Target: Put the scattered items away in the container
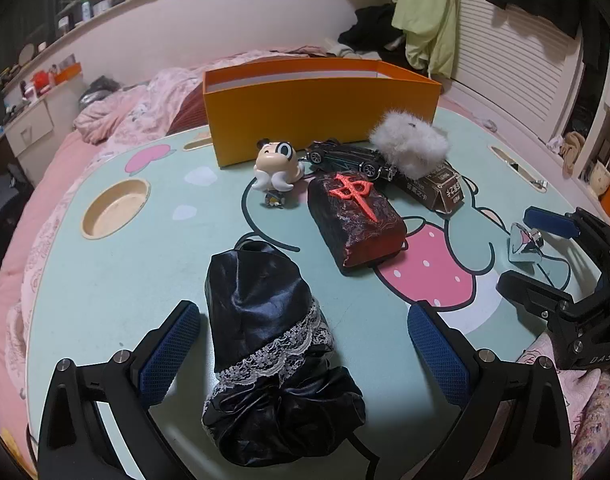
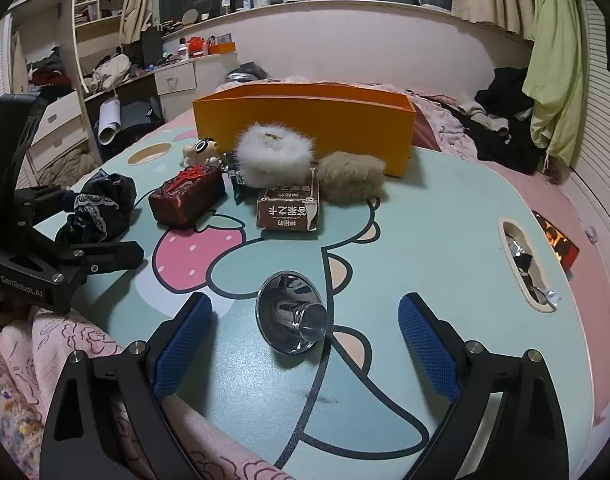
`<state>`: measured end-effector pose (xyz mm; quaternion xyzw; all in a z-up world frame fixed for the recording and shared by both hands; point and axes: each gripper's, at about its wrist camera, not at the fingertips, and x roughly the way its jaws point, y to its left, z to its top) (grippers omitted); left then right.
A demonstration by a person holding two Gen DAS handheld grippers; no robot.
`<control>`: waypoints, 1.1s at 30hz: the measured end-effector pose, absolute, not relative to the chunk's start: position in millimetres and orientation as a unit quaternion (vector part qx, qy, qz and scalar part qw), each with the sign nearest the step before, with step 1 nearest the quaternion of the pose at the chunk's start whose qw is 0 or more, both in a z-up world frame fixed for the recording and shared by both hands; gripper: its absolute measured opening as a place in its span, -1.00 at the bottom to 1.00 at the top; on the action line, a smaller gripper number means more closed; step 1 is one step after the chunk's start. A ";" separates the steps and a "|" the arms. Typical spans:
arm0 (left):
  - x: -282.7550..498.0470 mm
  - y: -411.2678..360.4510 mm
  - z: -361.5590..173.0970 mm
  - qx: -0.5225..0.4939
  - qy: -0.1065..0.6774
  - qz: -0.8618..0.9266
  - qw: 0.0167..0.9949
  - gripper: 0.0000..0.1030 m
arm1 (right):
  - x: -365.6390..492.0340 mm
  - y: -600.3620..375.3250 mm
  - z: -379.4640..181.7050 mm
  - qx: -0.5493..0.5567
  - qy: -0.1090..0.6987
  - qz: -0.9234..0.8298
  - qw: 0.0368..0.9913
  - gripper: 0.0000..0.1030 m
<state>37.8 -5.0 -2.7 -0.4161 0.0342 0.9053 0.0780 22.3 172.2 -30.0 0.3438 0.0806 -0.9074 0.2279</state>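
Note:
An orange box [image 1: 321, 112] stands at the table's far side; it also shows in the right wrist view [image 2: 305, 128]. My left gripper [image 1: 301, 348] is open, its fingers on either side of a black satin pouch with lace trim [image 1: 269, 344]. My right gripper [image 2: 305, 344] is open around a shiny metal funnel-shaped piece [image 2: 293, 316] lying on the table. Between them and the box lie a dark red mahjong-tile block [image 1: 355, 220], a cartoon figurine [image 1: 277, 168], a black toy car [image 1: 345, 158], a white fluffy item [image 1: 409, 146], a brown carton [image 2: 291, 204] and a beige fluffy item [image 2: 351, 176].
The low table [image 1: 145, 272] has a cartoon print and a round cup recess [image 1: 115, 208] at the left. It has slot handles at the edges [image 2: 525, 256]. Pink bedding [image 1: 105, 120] surrounds it. My right gripper appears at the right in the left wrist view [image 1: 561, 264].

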 end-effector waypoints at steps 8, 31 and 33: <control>38.0 -4.9 -2.6 -0.416 0.034 0.905 0.078 1.00 | 22.3 173.0 -30.1 0.344 0.081 -0.907 0.228 0.84; 49.4 5.2 73.1 -0.328 0.016 0.935 0.134 -0.41 | 18.2 162.9 13.5 0.290 0.063 -0.923 0.244 -0.42; 35.0 5.7 83.5 -0.324 0.015 0.936 0.136 -0.41 | 10.0 159.3 24.6 0.286 0.058 -0.925 0.243 -0.42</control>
